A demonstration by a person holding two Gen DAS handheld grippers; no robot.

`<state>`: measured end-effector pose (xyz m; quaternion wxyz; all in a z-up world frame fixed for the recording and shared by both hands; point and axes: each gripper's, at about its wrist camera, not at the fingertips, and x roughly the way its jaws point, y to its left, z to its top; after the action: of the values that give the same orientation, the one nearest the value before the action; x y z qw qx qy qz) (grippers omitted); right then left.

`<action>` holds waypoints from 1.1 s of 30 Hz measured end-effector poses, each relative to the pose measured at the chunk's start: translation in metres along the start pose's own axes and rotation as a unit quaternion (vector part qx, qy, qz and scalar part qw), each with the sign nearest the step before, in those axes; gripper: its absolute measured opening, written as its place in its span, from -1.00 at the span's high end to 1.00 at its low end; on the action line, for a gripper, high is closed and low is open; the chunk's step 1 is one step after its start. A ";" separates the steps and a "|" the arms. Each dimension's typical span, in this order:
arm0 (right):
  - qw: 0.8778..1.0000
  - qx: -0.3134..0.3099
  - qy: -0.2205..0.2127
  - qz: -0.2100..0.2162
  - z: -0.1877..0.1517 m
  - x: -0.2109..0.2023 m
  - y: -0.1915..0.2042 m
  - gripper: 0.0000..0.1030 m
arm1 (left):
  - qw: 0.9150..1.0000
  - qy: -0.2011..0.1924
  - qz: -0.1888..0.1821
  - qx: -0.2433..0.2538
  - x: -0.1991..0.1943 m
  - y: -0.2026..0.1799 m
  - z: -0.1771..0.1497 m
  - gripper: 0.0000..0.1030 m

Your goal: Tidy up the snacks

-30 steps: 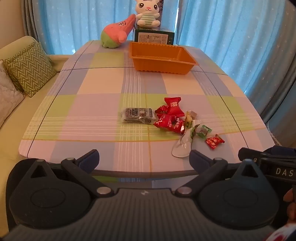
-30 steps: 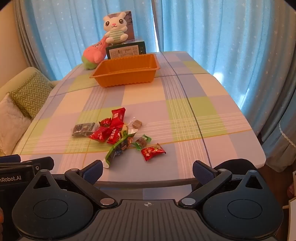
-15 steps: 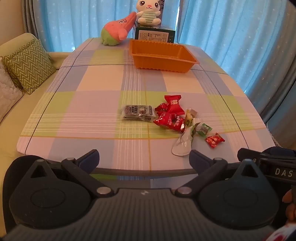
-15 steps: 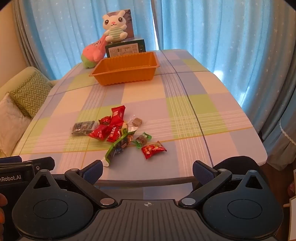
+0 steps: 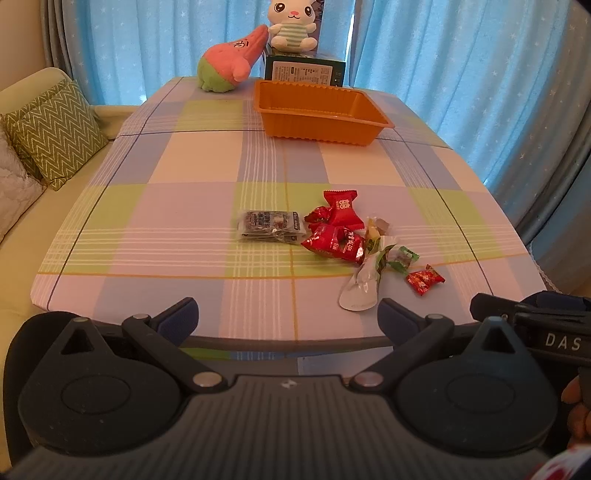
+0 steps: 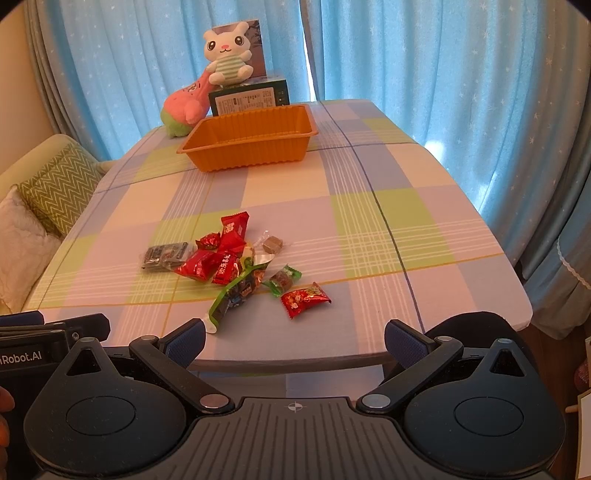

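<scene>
A pile of wrapped snacks lies on the checked tablecloth: red packets (image 5: 334, 240) (image 6: 229, 254), a dark packet (image 5: 271, 226) (image 6: 164, 255), a green-and-silver wrapper (image 5: 364, 284) (image 6: 236, 291), a small red candy (image 5: 424, 278) (image 6: 304, 298), a green candy (image 6: 285, 278) and a brown candy (image 6: 272, 244). An empty orange tray (image 5: 321, 110) (image 6: 251, 136) stands at the far end. My left gripper (image 5: 288, 319) and right gripper (image 6: 295, 338) are both open and empty, at the table's near edge, short of the pile.
A pink-and-green plush (image 5: 229, 62) (image 6: 184, 107), a rabbit plush (image 5: 291, 26) (image 6: 227, 55) on a dark box (image 5: 304, 70) (image 6: 249, 98) stand behind the tray. A sofa with cushions (image 5: 55, 133) (image 6: 61, 184) is on the left. Blue curtains (image 6: 443, 74) surround the table.
Both grippers have moved slightly forward and up toward the table; the snacks and tray sit lower and closer in view. Both stay open.
</scene>
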<state>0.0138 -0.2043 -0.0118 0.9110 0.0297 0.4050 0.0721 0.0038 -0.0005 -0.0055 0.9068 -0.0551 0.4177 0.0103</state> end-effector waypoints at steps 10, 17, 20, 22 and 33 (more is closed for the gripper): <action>1.000 0.001 -0.001 0.000 0.002 0.000 -0.001 -0.99 | 1.000 0.000 0.000 0.001 0.000 -0.001 0.000 -0.99; 1.000 0.002 0.000 0.000 0.003 0.000 -0.002 -0.99 | 1.000 -0.001 -0.001 0.001 0.001 -0.002 0.001 -0.99; 1.000 0.000 0.000 -0.001 0.002 0.000 -0.001 -0.99 | 1.000 -0.001 -0.001 0.001 0.001 -0.002 0.001 -0.99; 1.000 0.002 0.000 0.000 0.003 0.000 -0.002 -0.99 | 1.000 -0.001 -0.001 0.001 0.001 -0.002 0.001 -0.99; 1.000 0.002 -0.001 0.000 0.004 0.000 -0.002 -0.99 | 1.000 0.000 -0.002 0.001 0.001 -0.003 0.002 -0.99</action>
<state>0.0168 -0.2065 -0.0097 0.9112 0.0314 0.4045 0.0709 0.0062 -0.0030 -0.0053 0.9070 -0.0554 0.4175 0.0079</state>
